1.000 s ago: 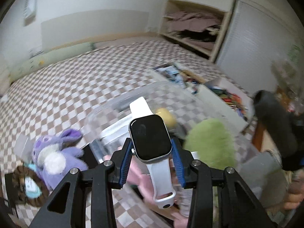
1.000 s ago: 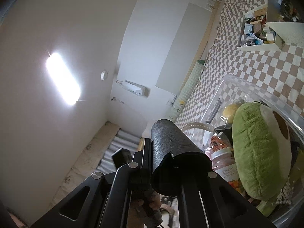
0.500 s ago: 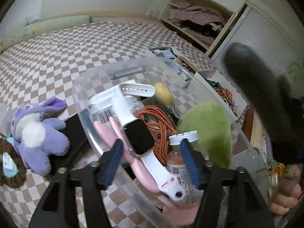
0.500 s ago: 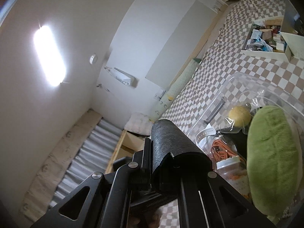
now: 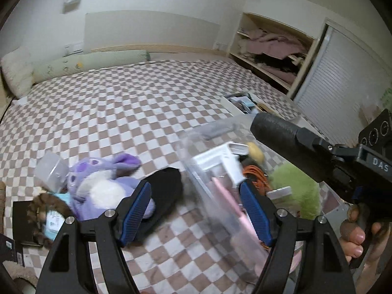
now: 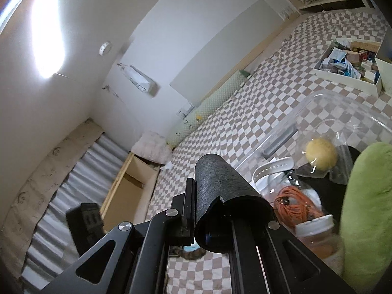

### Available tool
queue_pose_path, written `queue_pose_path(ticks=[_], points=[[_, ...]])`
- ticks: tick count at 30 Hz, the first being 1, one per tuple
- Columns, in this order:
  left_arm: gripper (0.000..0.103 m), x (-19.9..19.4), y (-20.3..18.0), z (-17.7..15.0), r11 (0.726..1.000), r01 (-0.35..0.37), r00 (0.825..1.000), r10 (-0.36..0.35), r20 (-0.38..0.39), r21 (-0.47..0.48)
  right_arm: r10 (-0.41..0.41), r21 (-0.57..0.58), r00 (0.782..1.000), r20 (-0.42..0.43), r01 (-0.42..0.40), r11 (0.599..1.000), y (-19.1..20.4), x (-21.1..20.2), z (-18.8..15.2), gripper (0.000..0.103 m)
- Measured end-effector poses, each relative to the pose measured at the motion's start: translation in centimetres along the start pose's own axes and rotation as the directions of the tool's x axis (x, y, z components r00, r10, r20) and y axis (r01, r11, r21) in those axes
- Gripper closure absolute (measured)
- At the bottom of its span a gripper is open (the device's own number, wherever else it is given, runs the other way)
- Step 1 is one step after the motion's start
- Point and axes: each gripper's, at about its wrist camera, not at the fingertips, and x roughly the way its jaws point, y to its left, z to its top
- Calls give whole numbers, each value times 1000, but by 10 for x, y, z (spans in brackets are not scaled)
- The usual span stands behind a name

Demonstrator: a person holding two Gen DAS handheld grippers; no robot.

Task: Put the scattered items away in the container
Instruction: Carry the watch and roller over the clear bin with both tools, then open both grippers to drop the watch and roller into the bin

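Left gripper (image 5: pixel 194 210) spread wide, ribbed blue pads (image 5: pixel 137 208) bare, jaws just opened, nothing between. Clear plastic bin (image 5: pixel 196 161) ahead of the right pad: one white watch strap (image 6: pixel 274 167), one orange cord coil (image 6: pixel 294 205), one fuzzy green plush (image 6: pixel 365 208); one furry purple plush (image 5: pixel 103 183) off the left pad. Right gripper (image 6: pixel 227 196) clamped on one black textured roll (image 6: pixel 220 181), left of the bin.

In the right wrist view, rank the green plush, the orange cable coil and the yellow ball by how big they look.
Largest to smallest:
1. green plush, though nearest the camera and partly cut off
2. orange cable coil
3. yellow ball
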Motion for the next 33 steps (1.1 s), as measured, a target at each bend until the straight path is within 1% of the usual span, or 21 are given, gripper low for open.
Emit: queue_pose_path(ticks=[5,9,11,14,18,20,21,22,23,27,28,31,33], points=[[27,-10,28,0,999,-14,1000,15,18,-38,-90,-22,996,-22,90,996,5,23,-4,96],[27,-16,44,1,997,-18,999,20,26,-71,-162,-14,984,-69,161,987,2,46,-13,96],[27,-19,52,0,996,-15,999,18,27,-89,-205,-21,975,-85,204,979,-1,56,-18,96],[27,-21,59,-1,995,-14,1000,17,24,-103,-294,-55,953,-79,290,955,-6,67,-22,96],[27,-22,63,-2,994,-14,1000,16,23,-107,-350,-61,932,-97,346,936,-18,77,-24,96],[27,-21,63,-2,994,-8,1000,10,20,-106,-360,-42,927,-105,358,933,-25,78,-24,96],[27,-21,62,-2,995,-6,1000,8,18,-104,-351,-19,929,-117,351,936,-29,78,-23,96],[27,-21,62,-2,995,-5,1000,7,18,-102,-325,17,935,-145,330,944,-36,78,-22,96],[27,-22,60,-2,995,-4,1000,6,18,-99,-311,39,934,-172,322,946,-39,79,-24,95],[27,-22,57,-3,996,-2,1000,4,18,-88,-355,-48,908,-222,353,934,-28,85,-41,93],[27,-22,56,-3,996,-3,1000,5,18,-87,-364,-55,905,-218,361,931,-27,86,-43,93],[27,-23,52,-5,997,-3,1000,4,16,-79,-361,-51,906,-222,359,932,-29,84,-43,93],[27,-22,49,-6,997,-2,1000,3,14,-72,-339,-32,914,-224,341,940,-31,79,-40,92]])
